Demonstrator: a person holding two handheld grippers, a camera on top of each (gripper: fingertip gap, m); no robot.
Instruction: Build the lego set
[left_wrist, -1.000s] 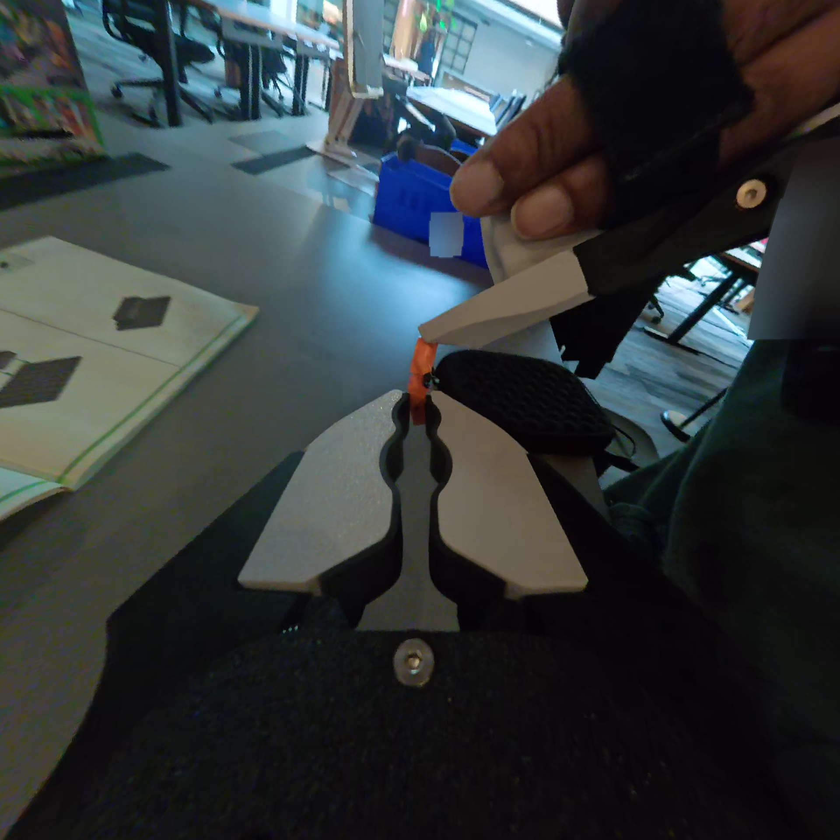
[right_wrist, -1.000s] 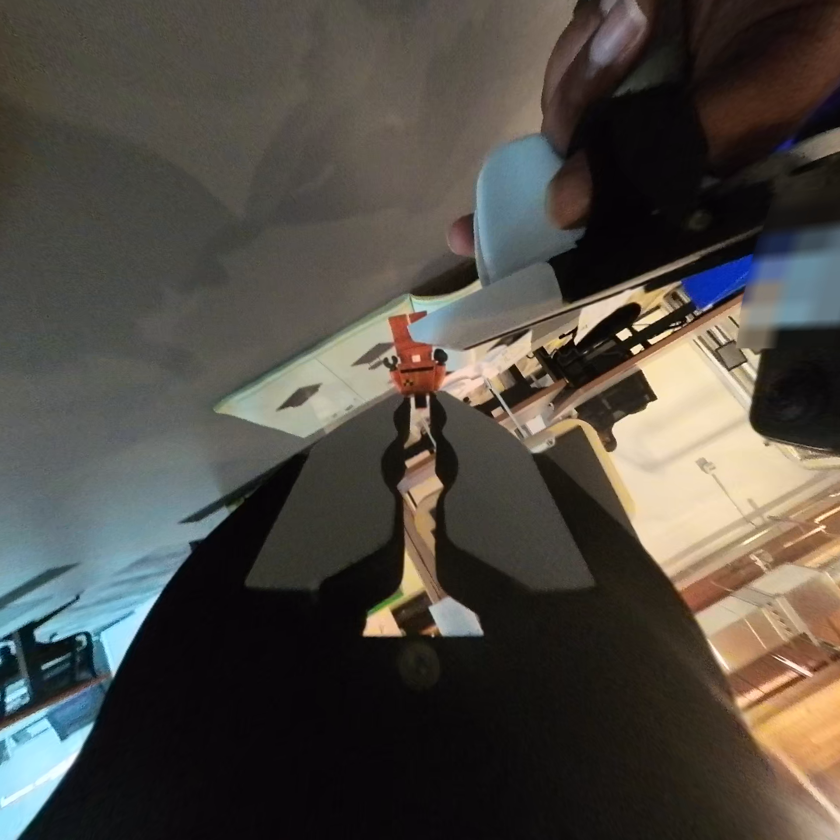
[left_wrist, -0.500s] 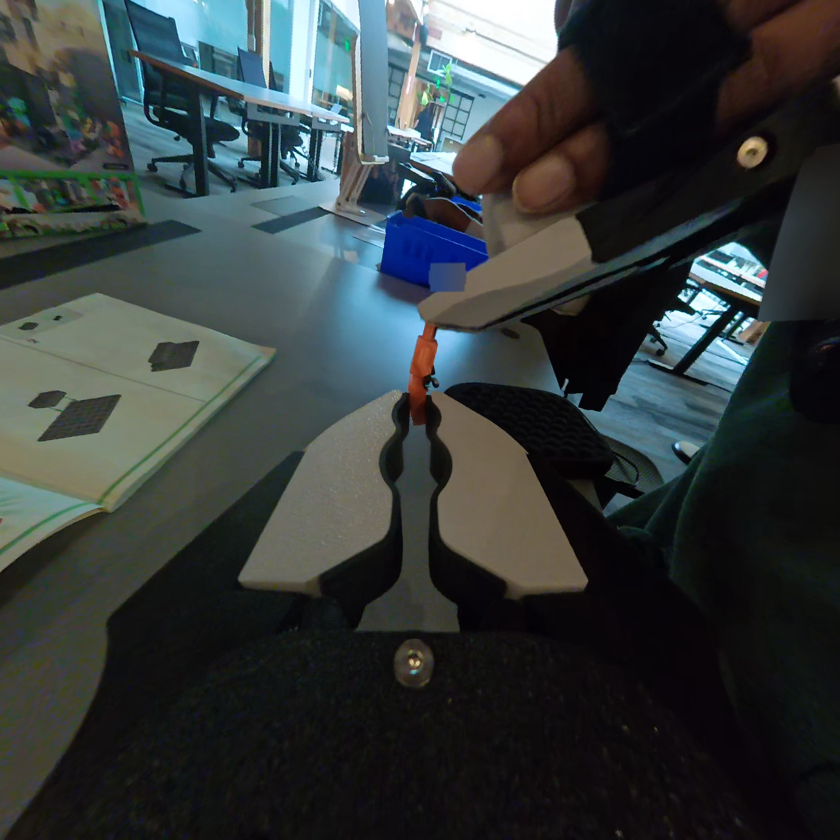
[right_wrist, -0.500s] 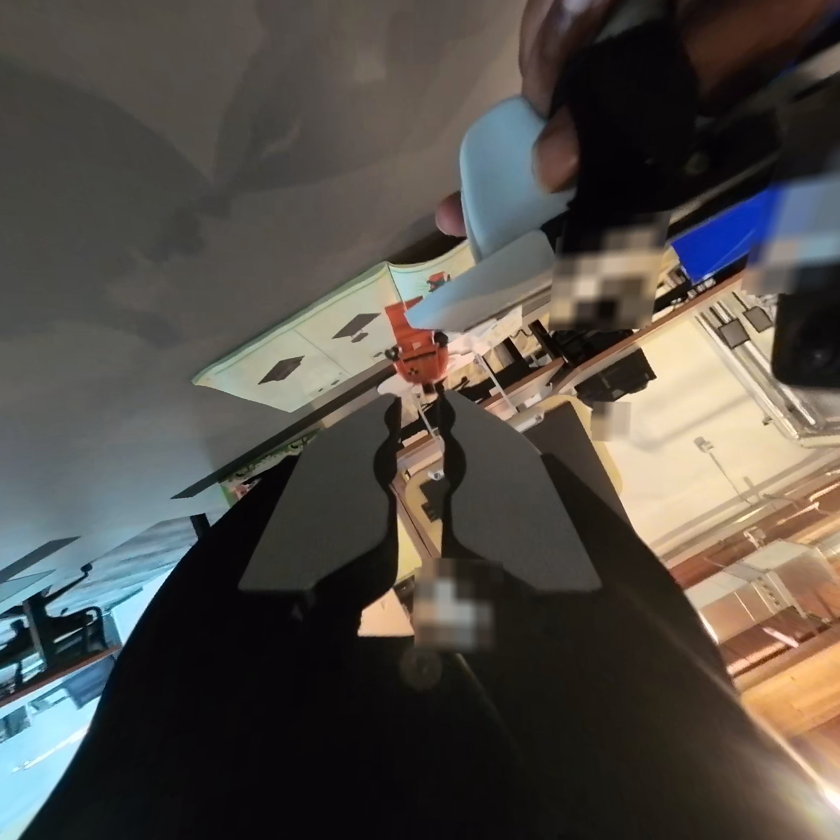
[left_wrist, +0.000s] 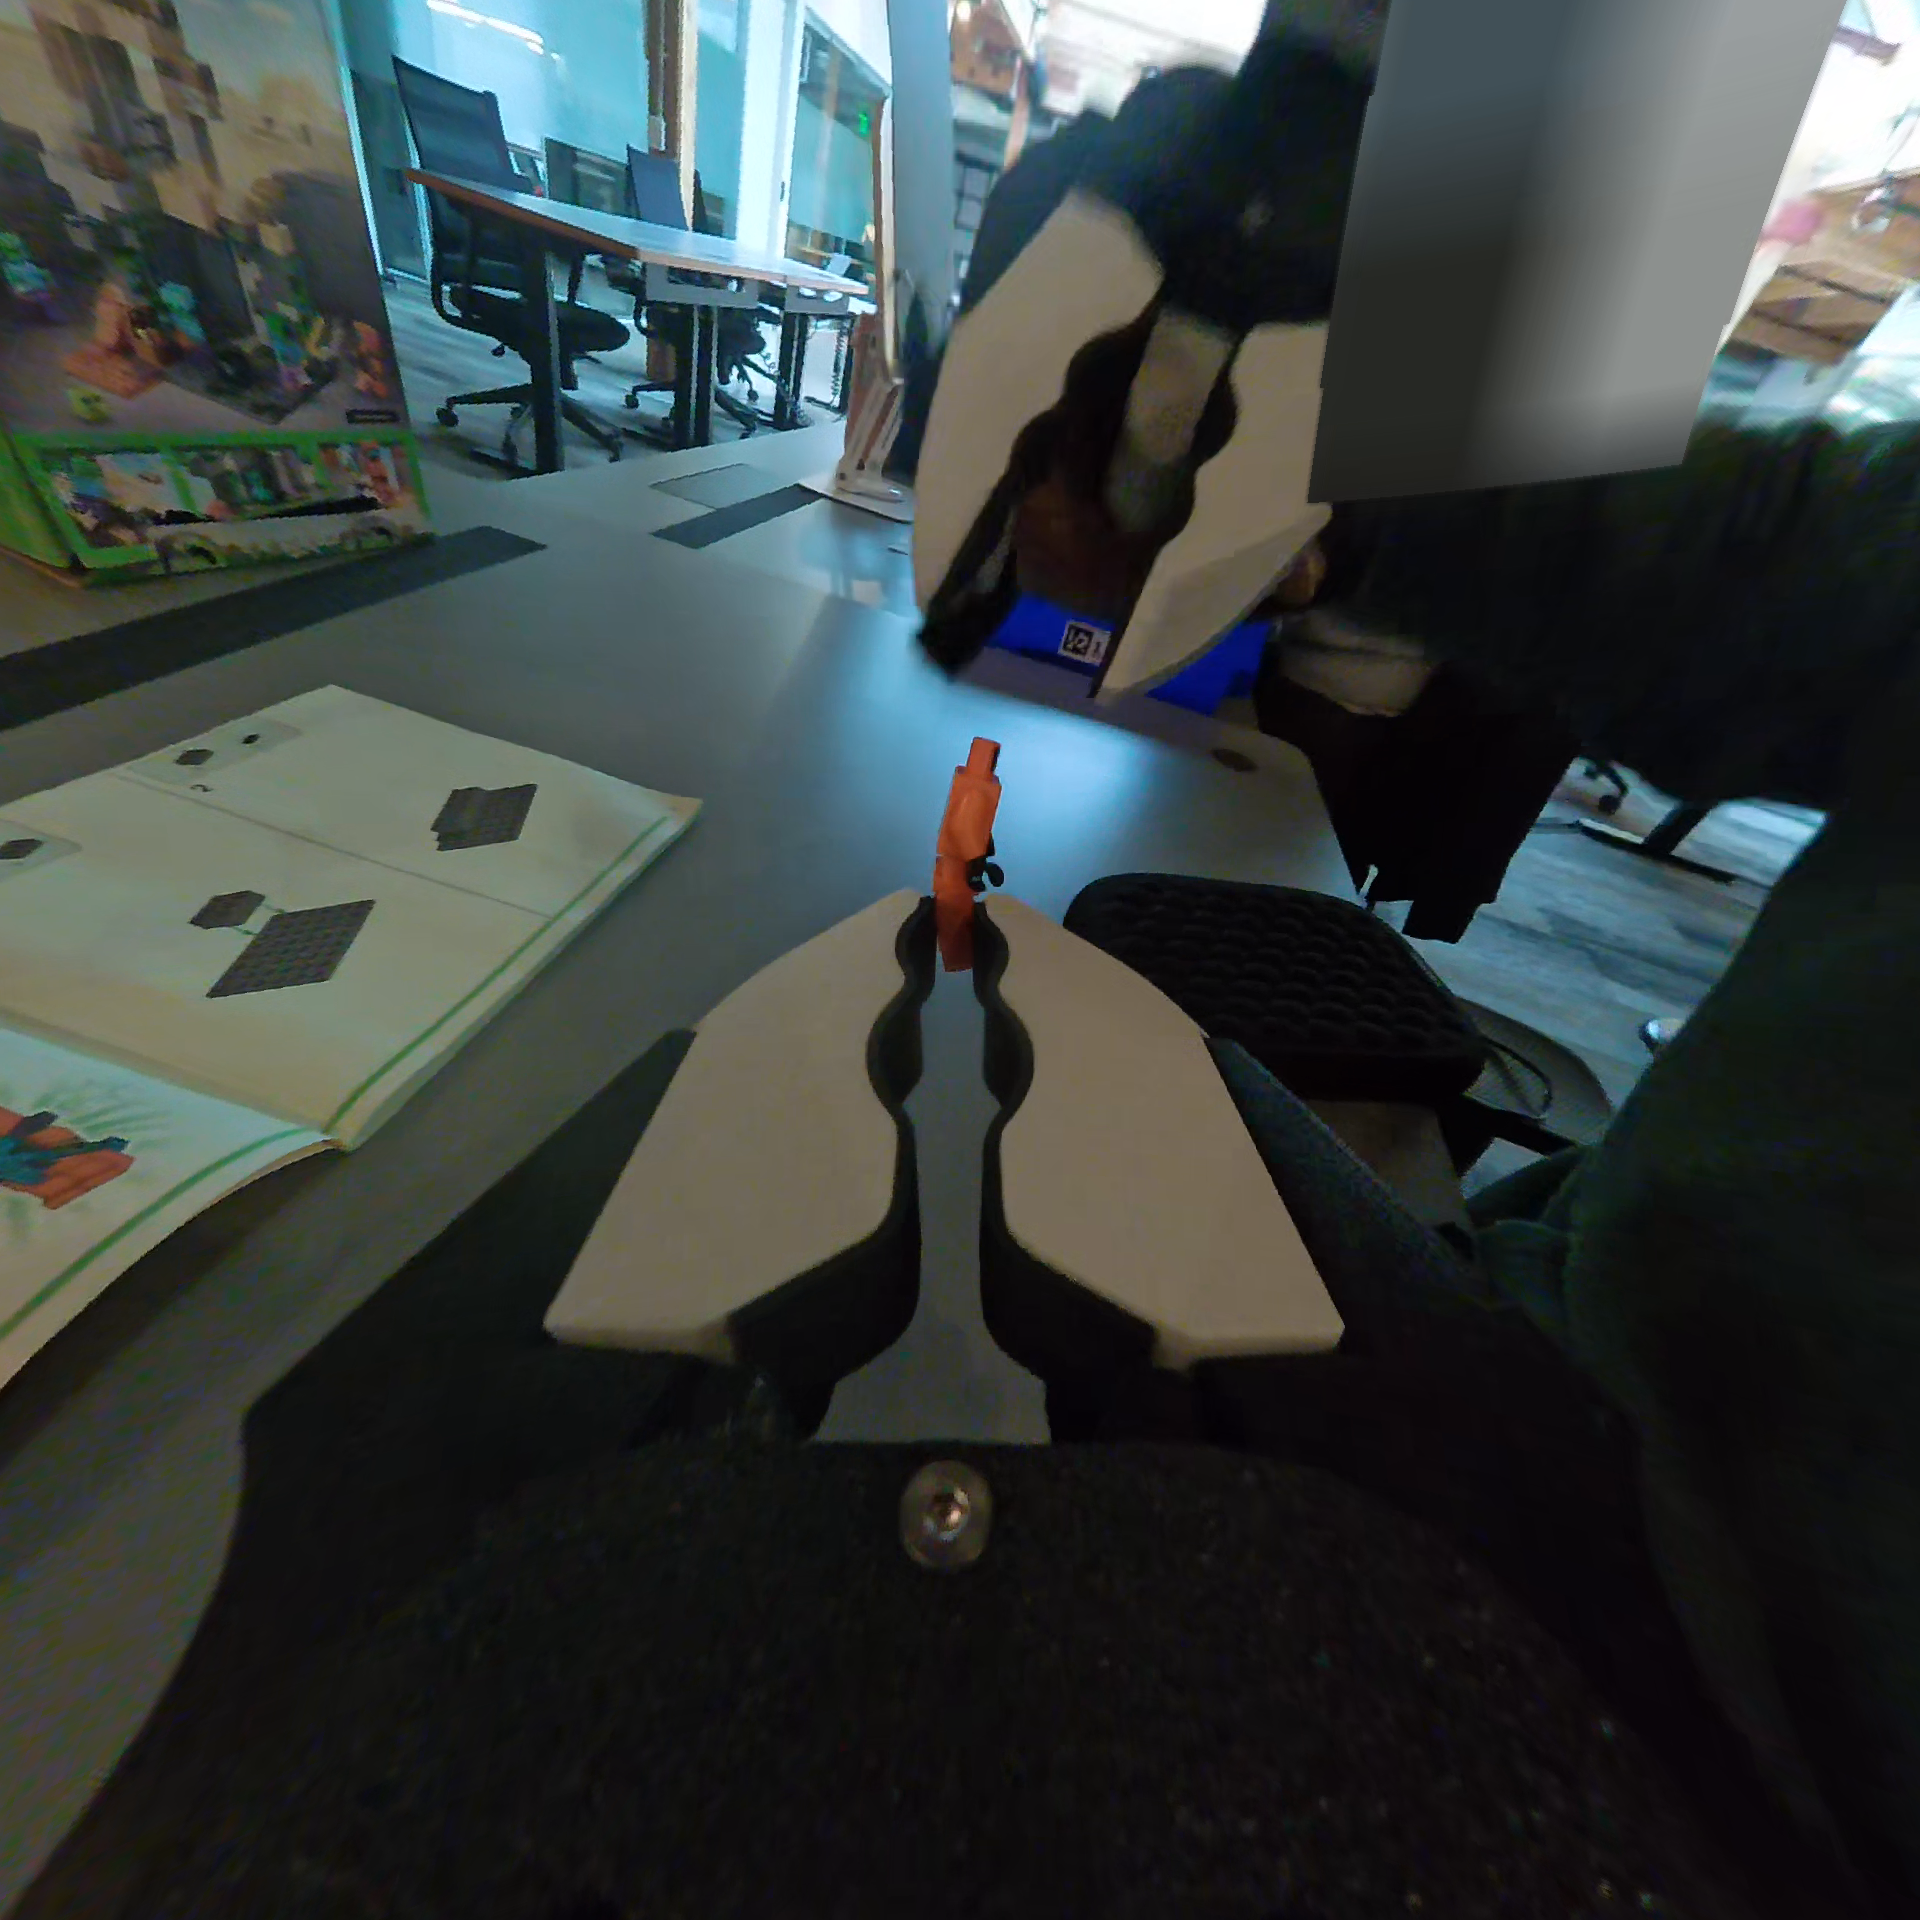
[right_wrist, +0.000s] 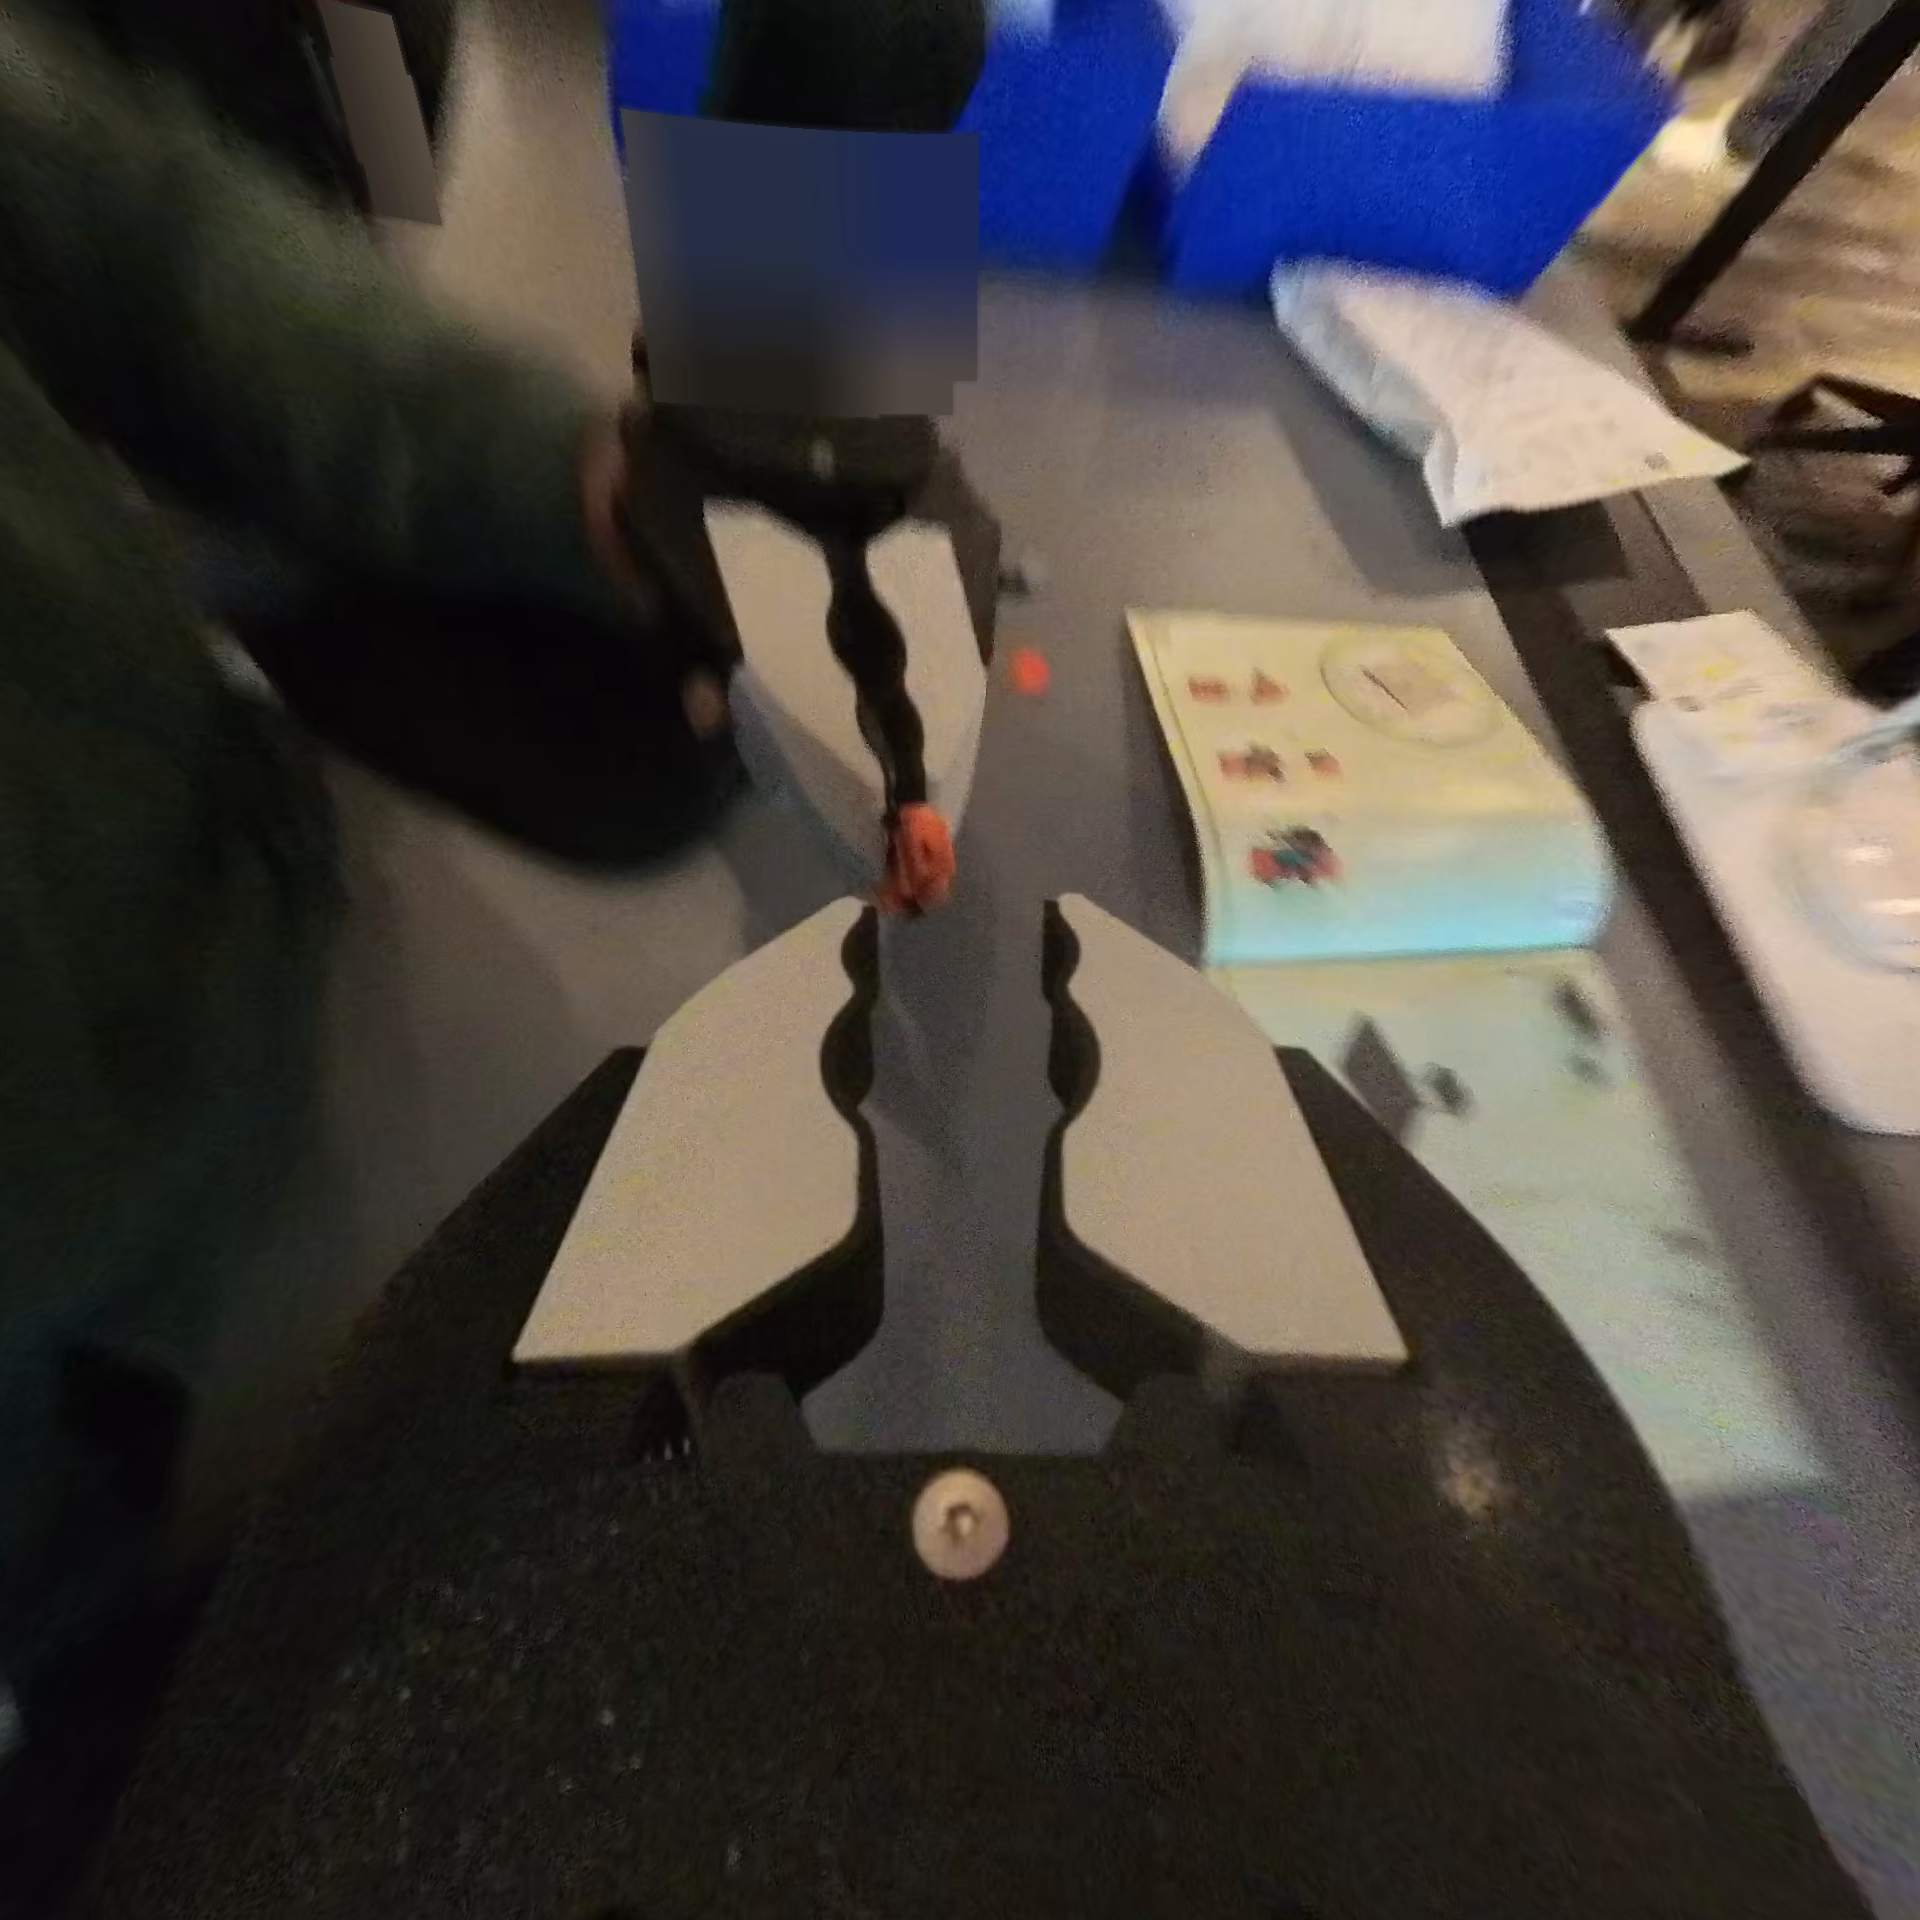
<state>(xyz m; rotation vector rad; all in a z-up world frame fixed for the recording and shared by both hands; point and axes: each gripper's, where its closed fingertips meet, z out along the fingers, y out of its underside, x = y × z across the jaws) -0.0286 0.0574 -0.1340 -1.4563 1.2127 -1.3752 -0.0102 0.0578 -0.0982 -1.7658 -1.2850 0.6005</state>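
My left gripper (left_wrist: 956, 914) pinches the small orange lego figure (left_wrist: 964, 842) by its lower end, upright above the table (left_wrist: 727, 644). My right gripper (right_wrist: 961, 914) hangs empty, jaws parted. It looks light, rigid and slick, so I would take it by its flat sides.

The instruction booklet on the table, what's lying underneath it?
The open instruction booklet lies flat on the dark grey table, which shows around its edges. Anything beneath its pages is covered and cannot be seen. Loose dark pieces lie beside it, not under it.
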